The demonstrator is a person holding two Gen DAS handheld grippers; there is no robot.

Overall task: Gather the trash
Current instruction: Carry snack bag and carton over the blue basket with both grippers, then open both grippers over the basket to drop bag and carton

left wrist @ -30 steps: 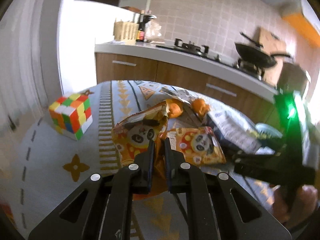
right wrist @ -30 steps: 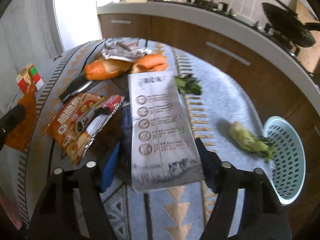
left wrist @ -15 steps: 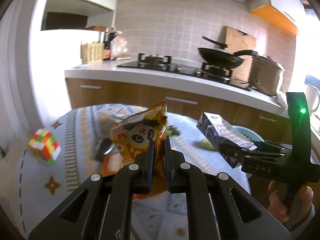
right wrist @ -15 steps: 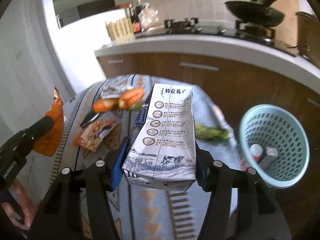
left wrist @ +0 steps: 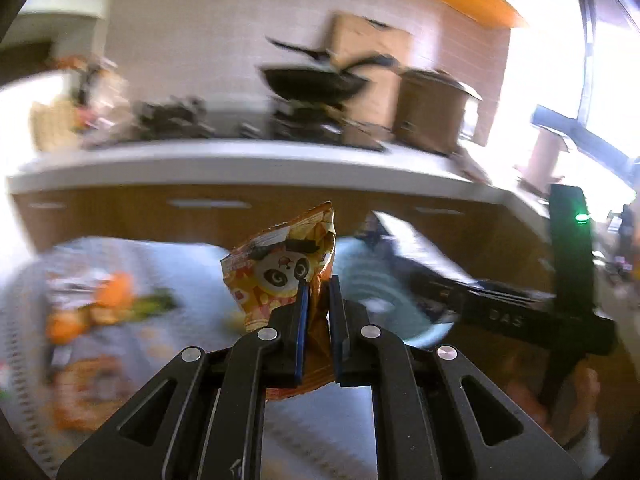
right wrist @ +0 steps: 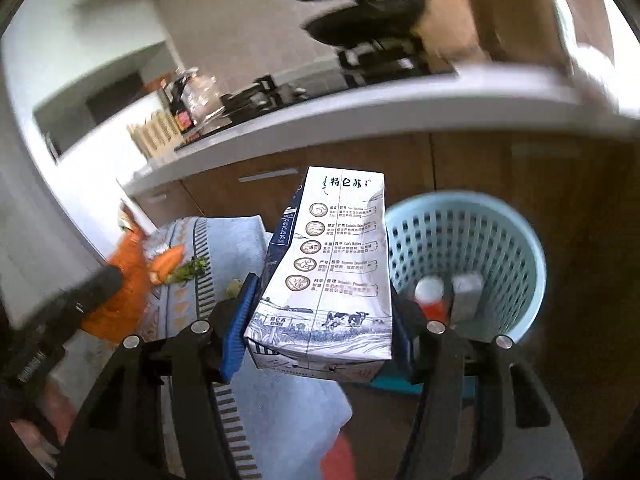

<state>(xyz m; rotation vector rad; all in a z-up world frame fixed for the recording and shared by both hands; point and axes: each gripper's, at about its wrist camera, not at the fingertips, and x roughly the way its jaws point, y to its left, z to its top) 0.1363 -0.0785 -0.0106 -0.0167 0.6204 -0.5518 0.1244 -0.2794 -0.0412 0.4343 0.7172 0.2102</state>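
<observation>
Kitchen cabinets in brown wood run under a pale countertop where a black wok sits on the stove, all of it smeared by blur. Nearer, a table with a light patterned tablecloth carries loose scraps: orange peel and a green vegetable scrap, both off to the left of the right gripper's fingers. The left gripper has its fingers pinched tight on a yellow-orange panda snack wrapper, which stands up between and beyond the fingertips, lifted clear of the cloth. The right gripper is clamped on a white-and-blue milk carton, one blue pad pressing each side, the carton's printed face upward and its far end pointing away from the fingers. Just right of that carton and beyond the right finger stands a light blue perforated trash basket on the floor beside the table, and inside it lie a small red-and-white bottle and a grey box. From the left gripper's side the carton appears right of the fingers, in front of the basket.
</observation>
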